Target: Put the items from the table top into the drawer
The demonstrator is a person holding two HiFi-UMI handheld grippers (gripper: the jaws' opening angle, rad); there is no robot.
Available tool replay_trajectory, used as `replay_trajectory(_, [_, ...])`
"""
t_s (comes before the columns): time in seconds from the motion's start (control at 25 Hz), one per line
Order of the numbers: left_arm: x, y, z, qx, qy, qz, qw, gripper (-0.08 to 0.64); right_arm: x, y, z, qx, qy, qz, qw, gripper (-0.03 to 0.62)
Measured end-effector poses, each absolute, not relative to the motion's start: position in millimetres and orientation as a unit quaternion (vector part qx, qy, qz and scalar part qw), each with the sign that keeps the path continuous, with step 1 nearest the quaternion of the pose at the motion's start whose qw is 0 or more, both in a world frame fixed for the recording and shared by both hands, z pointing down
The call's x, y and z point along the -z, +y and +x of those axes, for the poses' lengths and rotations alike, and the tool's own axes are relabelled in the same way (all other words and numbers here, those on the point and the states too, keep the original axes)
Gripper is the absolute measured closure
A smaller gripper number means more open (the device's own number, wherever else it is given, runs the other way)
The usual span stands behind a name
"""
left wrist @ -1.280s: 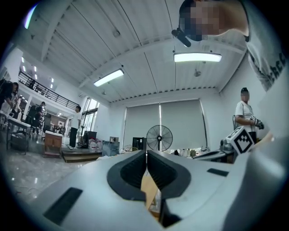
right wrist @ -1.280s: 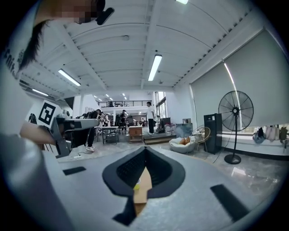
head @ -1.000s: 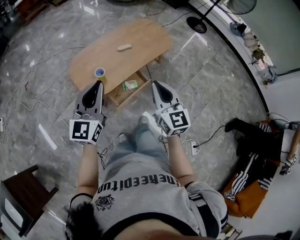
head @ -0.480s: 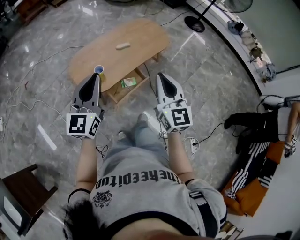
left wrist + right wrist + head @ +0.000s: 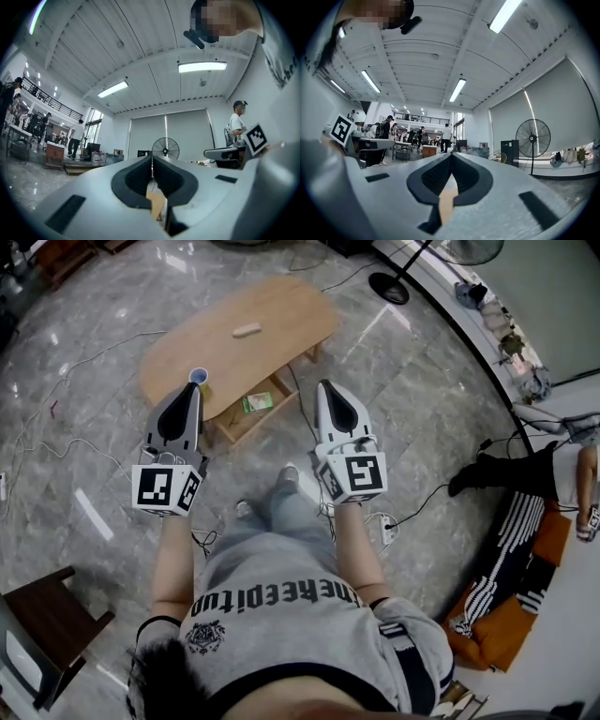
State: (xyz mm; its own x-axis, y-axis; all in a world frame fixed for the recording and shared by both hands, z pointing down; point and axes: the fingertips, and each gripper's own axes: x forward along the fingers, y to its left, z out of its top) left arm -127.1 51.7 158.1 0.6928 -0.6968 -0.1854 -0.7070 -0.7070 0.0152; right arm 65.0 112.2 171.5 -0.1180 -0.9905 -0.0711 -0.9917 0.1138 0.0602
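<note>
In the head view a light wooden oval table (image 5: 281, 306) stands ahead on the marble floor. A small beige item (image 5: 246, 331) lies near its middle, and a blue-rimmed cup (image 5: 198, 378) stands at its near left edge. Below the table an open drawer (image 5: 236, 424) holds a green packet (image 5: 255, 403). My left gripper (image 5: 196, 391) (image 5: 151, 159) hangs in the air with its tip near the cup, shut and holding nothing. My right gripper (image 5: 322, 384) (image 5: 451, 157) is beside the drawer's right end, also shut and holding nothing. Both gripper views look level across the room.
A floor fan's black base (image 5: 394, 289) stands beyond the table's right end. Cables and a power strip (image 5: 386, 535) lie on the floor. A dark wooden stool (image 5: 47, 634) sits at lower left. A person's legs (image 5: 511, 474) stretch out at the right.
Both grippers have risen and shifted toward the table; the right one moved more. Their jaws stay shut. The person at the right has shifted.
</note>
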Motion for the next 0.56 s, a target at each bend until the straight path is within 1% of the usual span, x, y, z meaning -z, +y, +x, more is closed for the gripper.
replay_trajectory(0.56, [-149,50,-140,-0.097,0.403,-0.91,0.022,0.548,-168,118,57,-0.048,0.748,-0.662,0.008,0.598])
